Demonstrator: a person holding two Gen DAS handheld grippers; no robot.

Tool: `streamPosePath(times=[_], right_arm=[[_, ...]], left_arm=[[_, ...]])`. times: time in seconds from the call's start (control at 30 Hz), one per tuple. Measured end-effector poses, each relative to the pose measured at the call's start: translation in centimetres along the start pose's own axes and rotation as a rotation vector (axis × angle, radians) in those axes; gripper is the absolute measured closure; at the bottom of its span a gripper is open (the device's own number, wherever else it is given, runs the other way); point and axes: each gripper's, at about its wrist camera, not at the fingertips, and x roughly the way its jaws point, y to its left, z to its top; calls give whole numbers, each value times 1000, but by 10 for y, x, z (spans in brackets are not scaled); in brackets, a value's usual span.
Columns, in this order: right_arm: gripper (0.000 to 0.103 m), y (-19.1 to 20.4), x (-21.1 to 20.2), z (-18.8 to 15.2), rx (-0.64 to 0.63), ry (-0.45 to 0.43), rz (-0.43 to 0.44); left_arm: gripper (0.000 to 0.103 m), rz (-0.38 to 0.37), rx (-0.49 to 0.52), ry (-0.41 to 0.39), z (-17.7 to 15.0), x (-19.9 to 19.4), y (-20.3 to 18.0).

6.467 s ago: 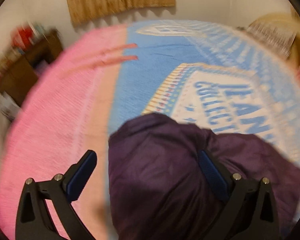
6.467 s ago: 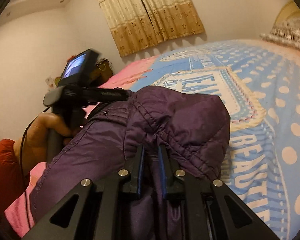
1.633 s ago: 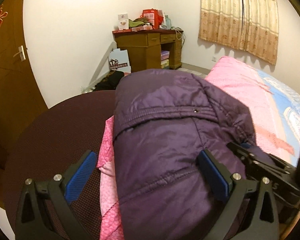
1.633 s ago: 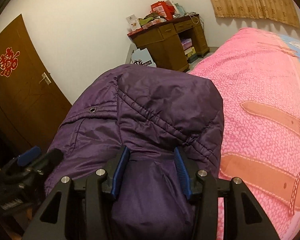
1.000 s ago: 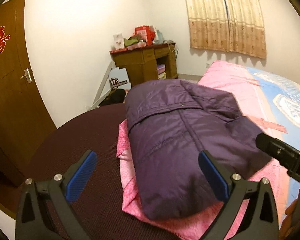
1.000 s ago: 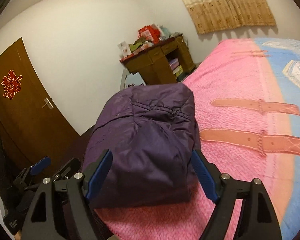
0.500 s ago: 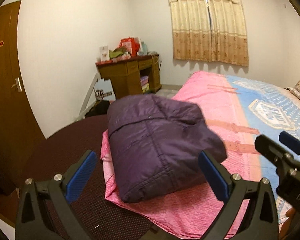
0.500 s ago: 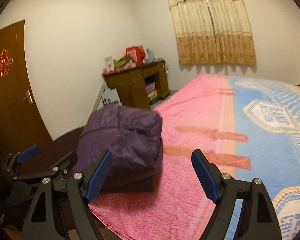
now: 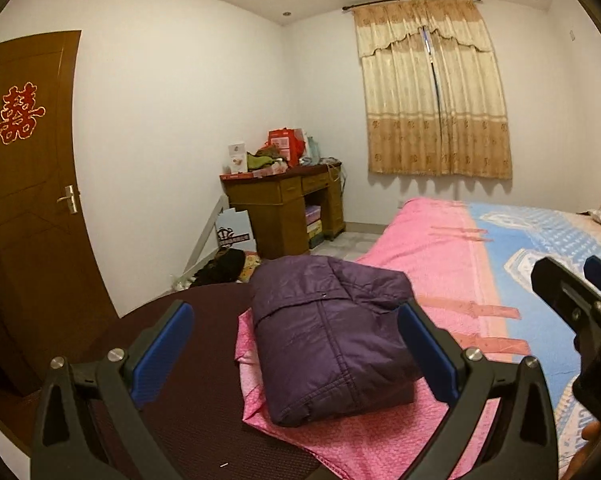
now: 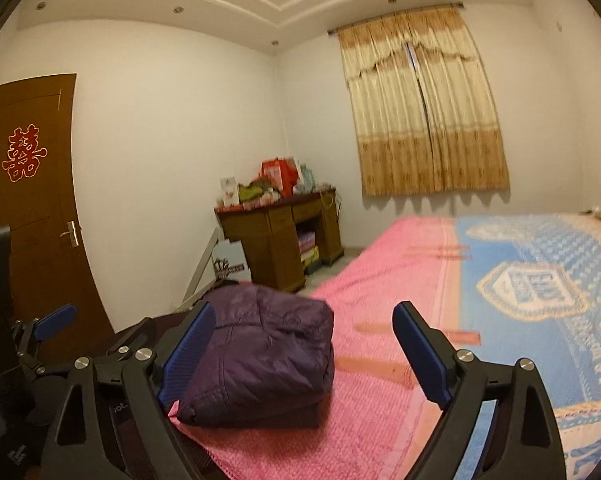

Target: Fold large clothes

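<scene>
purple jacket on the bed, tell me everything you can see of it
The purple jacket is dark, quilted and puffy, of slightly shiny cloth, with stitched seams and a small snap near its top. It is folded into a thick, roughly rectangular bundle and lies flat at the corner of the bed, on the pink blanket, close to the edge. Nothing else touches it: the left claw and the right claw are both open and held clear of it.

A: What's the count?
B: One folded purple jacket (image 9: 332, 336), one bed (image 9: 440, 248), one desk (image 9: 284, 208).
A: And the rest?
B: One door (image 9: 28, 208), one pair of curtains (image 9: 432, 92), two grippers, left gripper (image 9: 296, 348) and right gripper (image 10: 304, 356).
</scene>
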Motion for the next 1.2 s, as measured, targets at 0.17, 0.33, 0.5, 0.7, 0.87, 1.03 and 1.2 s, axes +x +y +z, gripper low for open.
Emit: streamPosePath(times=[0.17,0.33,0.5,0.7,0.87,1.03,1.2], right_arm=[[10,-2,-5,2,11,-14,-13],[10,-4,-1,-2,38,13,-7],[10,-5,-1,-4,44,13,-6],[10,-4,0,-5,36,27,-2],[10,-4,2,-6,42,41,4],[10,-7,3,-6,53,40,4],[10,-10,3,-7,59,42,6]], left_arm=[[0,12,-16,0,-1,-2,1],[0,14,-1,10,-4,0,-3],[0,12,4,25,-5,1,-6],[0,20,-5,36,-4,1,-5],[0,17,-2,37,-5,3,-5],[0,15,-2,45,-5,6,-4],[0,16,-2,48,-6,7,-3]])
